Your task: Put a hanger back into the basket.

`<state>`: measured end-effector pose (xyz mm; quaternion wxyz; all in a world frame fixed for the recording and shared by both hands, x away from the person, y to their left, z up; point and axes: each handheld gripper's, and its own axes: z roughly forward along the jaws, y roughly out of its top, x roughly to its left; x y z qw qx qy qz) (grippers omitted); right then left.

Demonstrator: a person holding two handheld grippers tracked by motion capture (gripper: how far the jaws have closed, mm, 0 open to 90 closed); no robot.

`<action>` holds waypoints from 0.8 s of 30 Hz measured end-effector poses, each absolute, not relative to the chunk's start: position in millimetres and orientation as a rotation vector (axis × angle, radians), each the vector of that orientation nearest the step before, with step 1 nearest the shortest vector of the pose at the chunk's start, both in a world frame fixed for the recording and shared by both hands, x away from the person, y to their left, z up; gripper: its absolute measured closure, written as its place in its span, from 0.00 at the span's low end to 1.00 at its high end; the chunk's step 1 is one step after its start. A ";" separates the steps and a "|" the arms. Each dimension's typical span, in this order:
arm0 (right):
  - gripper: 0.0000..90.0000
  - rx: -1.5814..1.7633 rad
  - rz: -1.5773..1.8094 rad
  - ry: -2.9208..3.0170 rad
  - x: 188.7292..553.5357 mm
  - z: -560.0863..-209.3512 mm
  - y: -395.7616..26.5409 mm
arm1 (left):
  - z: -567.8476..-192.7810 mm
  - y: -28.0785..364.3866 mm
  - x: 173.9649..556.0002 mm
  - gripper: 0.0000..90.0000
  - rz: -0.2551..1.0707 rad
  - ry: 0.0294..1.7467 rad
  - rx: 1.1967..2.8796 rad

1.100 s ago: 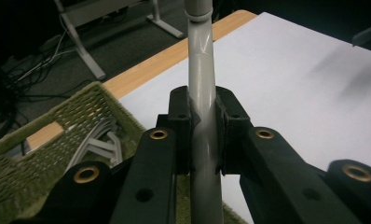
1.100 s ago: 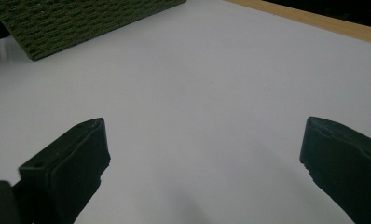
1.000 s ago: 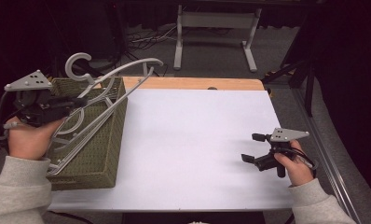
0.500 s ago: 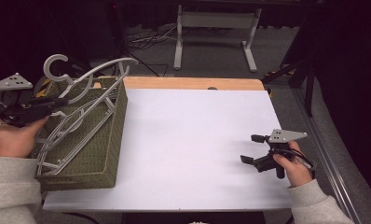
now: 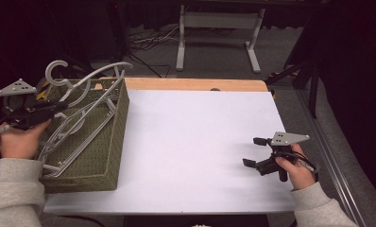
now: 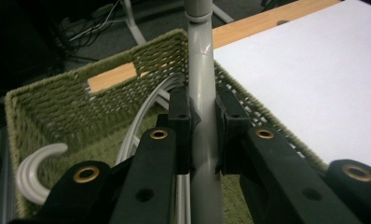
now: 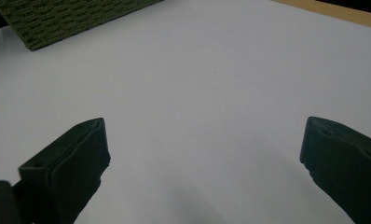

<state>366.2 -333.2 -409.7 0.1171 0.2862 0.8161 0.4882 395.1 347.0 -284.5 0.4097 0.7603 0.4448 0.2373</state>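
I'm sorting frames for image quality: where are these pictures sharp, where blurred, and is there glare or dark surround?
High view: the white table top is bright and evenly lit, the floor behind it dark. Left gripper view: a glare streak runs down the grey plastic hanger bar, and the green woven basket is sharp. Right gripper view: the right gripper has soft, out-of-focus black jaws over a faint shadow.

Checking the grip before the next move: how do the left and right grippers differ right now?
The left gripper is shut on a grey hanger over the green basket; the right gripper is open, holding nothing, over the white table. Both have black fingers.
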 end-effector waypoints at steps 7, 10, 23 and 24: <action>0.02 0.840 1.425 2.395 365.8 -412.1 -333.3 | -300.7 358.1 396.1 0.89 0.586 1.182 1.923; 0.02 0.837 1.421 2.399 365.9 -412.6 -332.2 | -306.4 362.6 394.9 0.89 0.579 1.204 1.915; 0.02 0.835 1.412 2.420 367.1 -416.0 -328.5 | -319.1 378.0 386.7 0.88 0.514 1.217 1.921; 0.02 0.835 1.411 2.420 367.1 -416.1 -328.5 | -320.4 379.1 386.1 0.88 0.509 1.221 1.920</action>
